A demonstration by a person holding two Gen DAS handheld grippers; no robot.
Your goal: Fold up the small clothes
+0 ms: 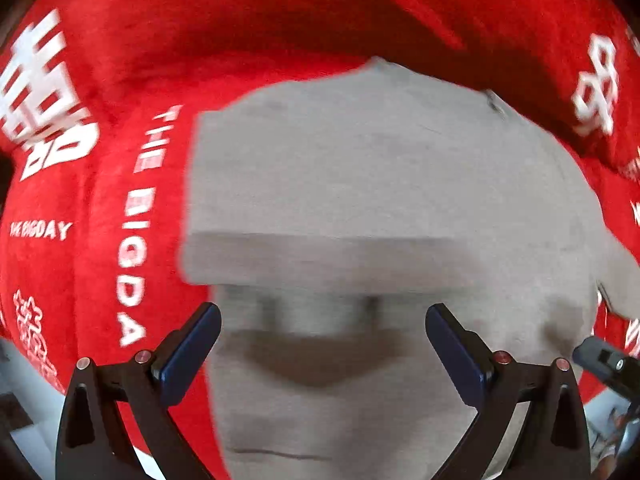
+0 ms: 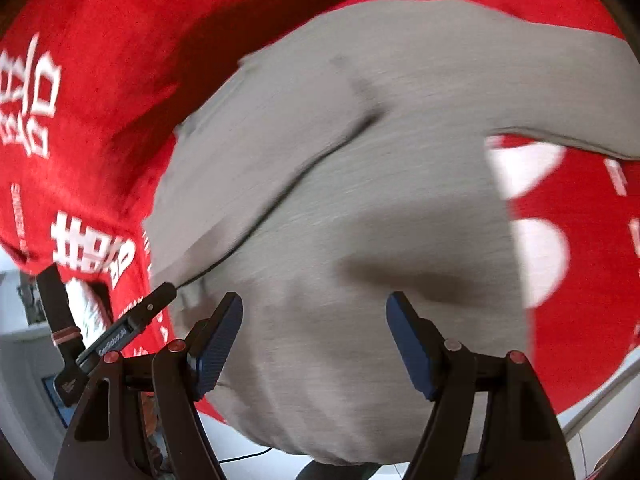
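Note:
A small grey garment (image 1: 360,184) lies on a red cloth, with one part folded over itself so a straight folded edge runs across it. My left gripper (image 1: 322,316) is open and empty, its fingers just above the garment's near part. In the right wrist view the same grey garment (image 2: 360,208) fills the middle, with a dark seam running diagonally. My right gripper (image 2: 314,306) is open and empty over the garment's near edge. The left gripper's finger (image 2: 140,316) shows at the lower left of that view.
The red plush cloth (image 1: 120,80) with white lettering covers the surface under the garment and shows in the right wrist view (image 2: 100,80) too. Its near edge drops off to a pale floor (image 2: 24,380). The other gripper's tip (image 1: 604,360) pokes in at the right.

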